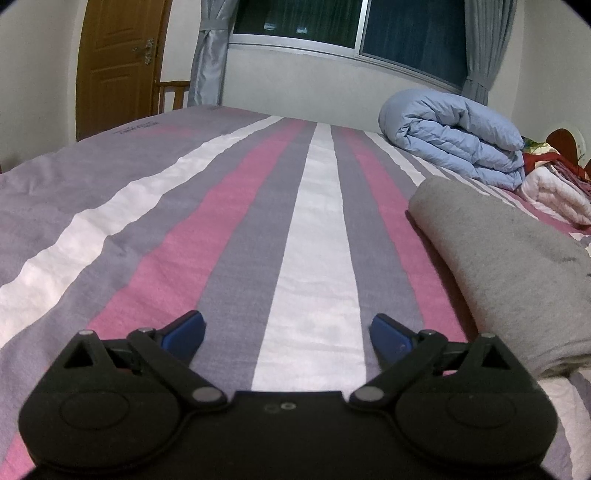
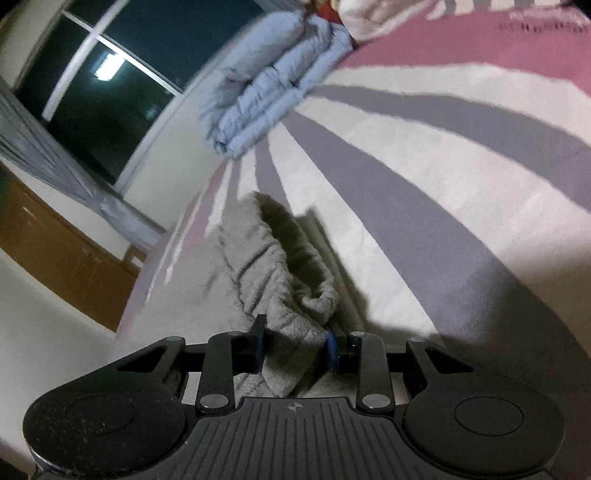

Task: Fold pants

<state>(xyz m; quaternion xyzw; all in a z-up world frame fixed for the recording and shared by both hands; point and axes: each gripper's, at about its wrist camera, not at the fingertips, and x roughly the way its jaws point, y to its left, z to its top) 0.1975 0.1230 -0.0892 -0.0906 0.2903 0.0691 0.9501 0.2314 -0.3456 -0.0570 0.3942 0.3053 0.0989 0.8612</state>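
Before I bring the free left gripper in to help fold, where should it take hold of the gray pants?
Probably the long rolled edge of the gray pants, approached from their left over the striped bedcover. That edge lies raised and rounded on the bed, so the open left gripper could straddle it. The right gripper is shut on the gathered end.

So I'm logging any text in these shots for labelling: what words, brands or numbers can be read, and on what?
None can be read.
Dark print on the bedsheet, near its far left corner in the left wrist view: too small to read.
Dark print on the sheet's pink stripe, top right of the right wrist view: blurred, unreadable.
Grey pants, blue duvet, both grippers: no lettering visible.
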